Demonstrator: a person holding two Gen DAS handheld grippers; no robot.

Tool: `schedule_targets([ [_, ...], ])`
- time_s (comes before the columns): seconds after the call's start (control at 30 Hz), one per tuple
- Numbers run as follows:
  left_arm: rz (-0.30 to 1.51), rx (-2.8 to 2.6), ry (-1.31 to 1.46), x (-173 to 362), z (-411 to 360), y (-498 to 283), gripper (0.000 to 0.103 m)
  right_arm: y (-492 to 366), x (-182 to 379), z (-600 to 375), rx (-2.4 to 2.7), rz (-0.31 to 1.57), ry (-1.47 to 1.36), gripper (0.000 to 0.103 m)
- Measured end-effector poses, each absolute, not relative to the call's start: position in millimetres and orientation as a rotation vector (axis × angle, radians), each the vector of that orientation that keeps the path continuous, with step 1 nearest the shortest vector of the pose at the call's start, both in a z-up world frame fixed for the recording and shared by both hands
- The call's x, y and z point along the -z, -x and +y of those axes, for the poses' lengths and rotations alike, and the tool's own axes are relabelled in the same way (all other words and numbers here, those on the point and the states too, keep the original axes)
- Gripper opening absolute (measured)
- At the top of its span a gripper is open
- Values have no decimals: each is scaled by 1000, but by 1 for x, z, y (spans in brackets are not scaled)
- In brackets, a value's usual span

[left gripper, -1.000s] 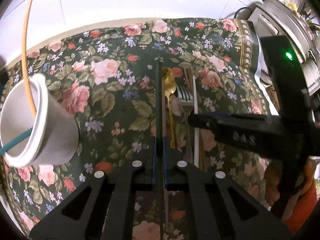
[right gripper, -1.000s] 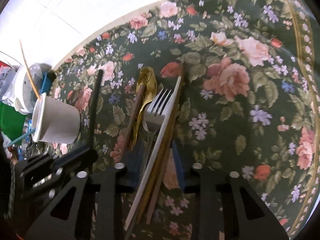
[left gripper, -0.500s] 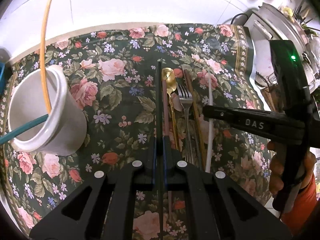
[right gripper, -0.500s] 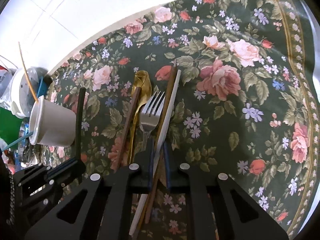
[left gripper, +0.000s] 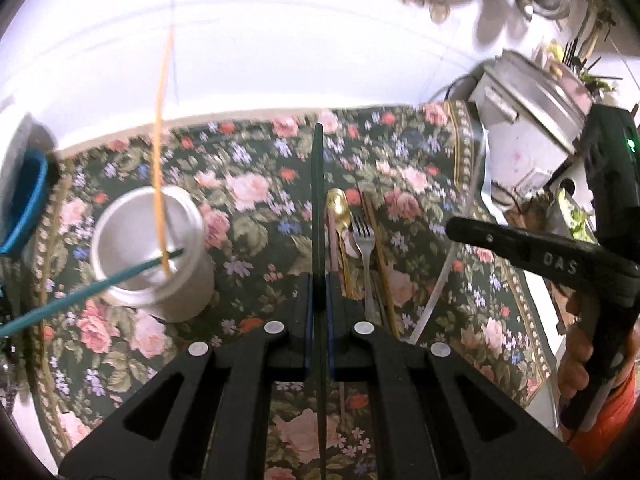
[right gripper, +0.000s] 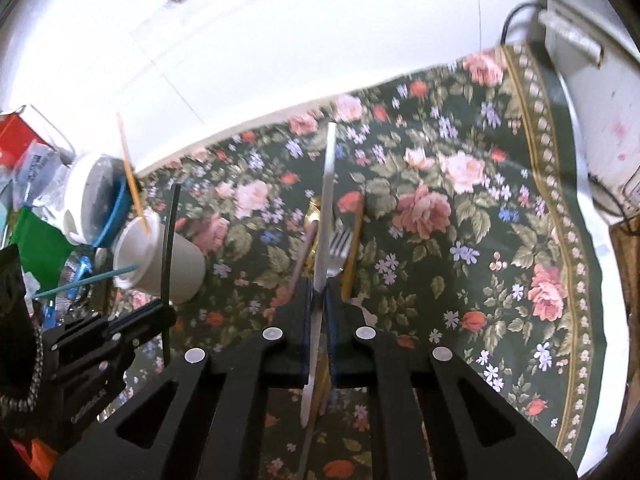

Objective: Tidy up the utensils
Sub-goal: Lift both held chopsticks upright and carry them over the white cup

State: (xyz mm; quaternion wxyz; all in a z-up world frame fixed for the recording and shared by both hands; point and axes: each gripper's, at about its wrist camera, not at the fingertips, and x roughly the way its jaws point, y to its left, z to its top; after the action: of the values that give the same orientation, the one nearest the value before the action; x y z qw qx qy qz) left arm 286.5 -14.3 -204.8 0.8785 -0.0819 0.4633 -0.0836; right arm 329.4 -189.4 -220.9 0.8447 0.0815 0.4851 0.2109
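My left gripper [left gripper: 319, 292] is shut on a black straw [left gripper: 318, 200] and holds it above the floral cloth. My right gripper [right gripper: 319, 300] is shut on a white straw [right gripper: 328, 184], lifted off the cloth; both show in the left wrist view [left gripper: 436, 280]. A white paper cup [left gripper: 148, 248] holding an orange straw [left gripper: 160, 160] and a teal straw [left gripper: 80, 300] stands at left. A gold spoon [left gripper: 340, 216], a pink stick, a silver fork [left gripper: 365, 248] and a brown chopstick [left gripper: 380, 248] lie side by side on the cloth.
A blue-rimmed tub [right gripper: 100, 204] and clutter sit past the cup at the left edge. A white appliance with a metal lid [left gripper: 528, 120] stands at the cloth's right edge. The white wall runs behind the table.
My right gripper closed on the white straw and lifted it off the utensil row. Both grippers rose, and the cup now stands more upright in view.
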Motion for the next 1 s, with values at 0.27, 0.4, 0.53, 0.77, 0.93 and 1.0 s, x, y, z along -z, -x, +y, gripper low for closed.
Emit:
schedule_targets([
  [0.27,855,107,187,173,8,-273,4,-312,188,-176,-467,937,-148,5],
  [0.4,806,68,197,158,22,-268,4,-309,174,-167,-486,902,-141,5],
  [0.53,752,29,210,142,36,-264,4,-306,157,-156,-508,866,-129,5],
  [0.77,658,-60,224,116,65,-267,4,-308,132,-138,-548,815,-118,5],
  [0.93,591,-120,237,101,87,-273,4,-307,107,-116,-601,756,-108,5],
  [1.0,570,-146,243,98,95,-278,4,-308,103,-108,-615,746,-100,5],
])
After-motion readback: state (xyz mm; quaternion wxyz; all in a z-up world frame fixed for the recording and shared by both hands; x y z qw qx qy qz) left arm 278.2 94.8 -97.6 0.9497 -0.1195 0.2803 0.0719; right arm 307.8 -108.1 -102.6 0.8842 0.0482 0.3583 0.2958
